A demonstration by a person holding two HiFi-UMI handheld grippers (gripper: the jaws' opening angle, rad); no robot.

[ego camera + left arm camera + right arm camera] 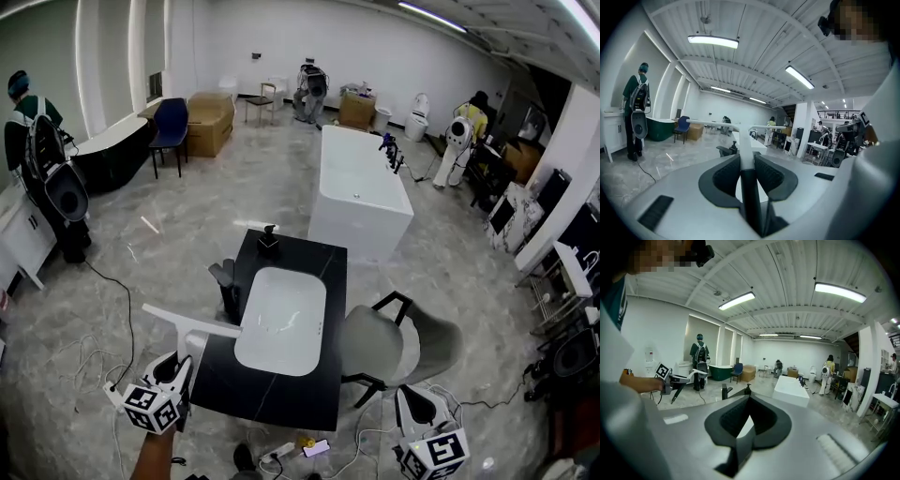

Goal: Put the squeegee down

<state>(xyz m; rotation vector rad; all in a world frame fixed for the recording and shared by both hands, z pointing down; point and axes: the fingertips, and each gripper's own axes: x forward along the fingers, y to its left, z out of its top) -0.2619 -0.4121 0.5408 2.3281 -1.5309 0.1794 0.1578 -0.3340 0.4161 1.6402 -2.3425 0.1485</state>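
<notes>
Right gripper (749,400) jaws pressed together (tips touching); white bathtub (791,391) beyond; left gripper (675,383), squeegee (696,372) at left.

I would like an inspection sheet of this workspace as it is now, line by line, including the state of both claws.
Surface: black stone counter with a white rounded rectangular basin set in it.
Job's things: white T-shaped plastic squeegee, not yet put down, in the air at the counter's left edge.
Clutter: black tap and black pump bottle at the counter's edges.
Grippers: left claw shut on the squeegee's handle; right claw shut, nothing in it.
Cables: thin black cable on the floor at left; white power strip below the counter.
Surroundings: grey padded chair, white freestanding bathtub, person with a backpack.
</notes>
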